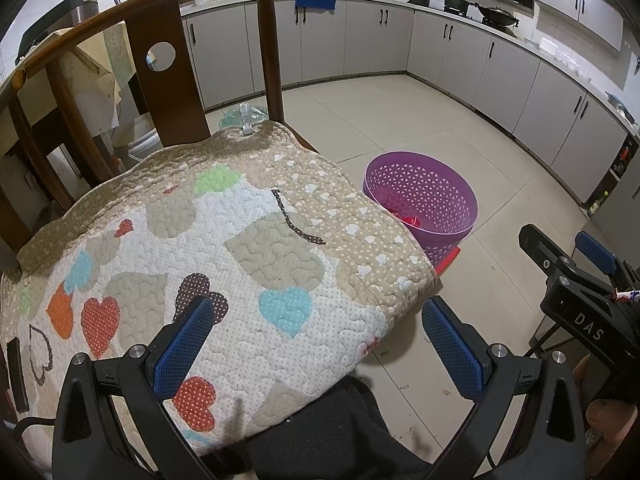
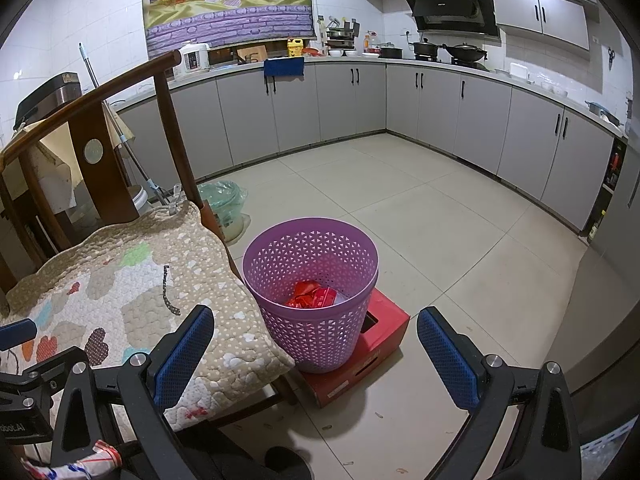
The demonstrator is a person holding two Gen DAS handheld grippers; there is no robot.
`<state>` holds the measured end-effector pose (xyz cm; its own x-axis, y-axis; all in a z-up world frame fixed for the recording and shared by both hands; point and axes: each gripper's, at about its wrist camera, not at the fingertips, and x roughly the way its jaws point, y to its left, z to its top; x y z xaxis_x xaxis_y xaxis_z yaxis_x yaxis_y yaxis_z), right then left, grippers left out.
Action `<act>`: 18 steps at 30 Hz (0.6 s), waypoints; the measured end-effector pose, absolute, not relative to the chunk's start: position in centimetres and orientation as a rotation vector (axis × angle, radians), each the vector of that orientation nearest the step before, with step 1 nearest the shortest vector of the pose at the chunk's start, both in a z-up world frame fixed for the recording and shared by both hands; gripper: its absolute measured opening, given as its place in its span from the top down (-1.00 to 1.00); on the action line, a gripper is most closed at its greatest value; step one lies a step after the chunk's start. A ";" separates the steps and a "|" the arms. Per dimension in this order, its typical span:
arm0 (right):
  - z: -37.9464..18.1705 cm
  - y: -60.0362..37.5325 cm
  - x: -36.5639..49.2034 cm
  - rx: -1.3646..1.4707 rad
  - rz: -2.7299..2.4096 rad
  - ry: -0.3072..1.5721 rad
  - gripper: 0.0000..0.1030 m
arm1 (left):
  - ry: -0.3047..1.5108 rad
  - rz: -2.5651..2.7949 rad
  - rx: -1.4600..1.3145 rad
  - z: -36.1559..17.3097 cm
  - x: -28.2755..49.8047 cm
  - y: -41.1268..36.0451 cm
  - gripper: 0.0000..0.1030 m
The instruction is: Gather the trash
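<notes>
Wooden chair [image 1: 168, 64] with heart-print quilted cushion [image 1: 208, 264] is filling the left of both frames. Purple basket [image 2: 316, 296] is sitting lower centre on a red box [image 2: 360, 356], just beside the cushion. Red wrappers [image 2: 310, 295] are lying inside the basket. Left claw [image 1: 318, 348] and right claw [image 2: 316, 356] are both hanging released, gripping nothing.

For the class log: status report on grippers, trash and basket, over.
Left gripper open, empty, over quilted chair cushion. Right gripper open, empty. Purple basket on red box, red wrappers inside. Nothing blocking.
</notes>
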<state>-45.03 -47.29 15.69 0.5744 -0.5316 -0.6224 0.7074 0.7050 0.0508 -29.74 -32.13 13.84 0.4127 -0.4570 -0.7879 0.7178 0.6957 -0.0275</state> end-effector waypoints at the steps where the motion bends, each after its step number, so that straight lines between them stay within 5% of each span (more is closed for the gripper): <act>1: 15.6 -47.3 -45.0 0.312 -0.740 0.618 -0.99 | 0.869 -0.756 0.339 13.8 -29.7 -32.1 -1.00; 18: 15.2 -47.3 -44.9 0.326 -0.744 0.623 -0.99 | 0.877 -0.757 0.343 13.6 -29.8 -32.1 -1.00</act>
<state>-44.95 -47.28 15.22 0.5688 -0.5274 -0.6311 0.7136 0.6980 0.0599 -29.80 -32.13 13.64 0.4066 -0.4533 -0.7932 0.7190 0.6944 -0.0283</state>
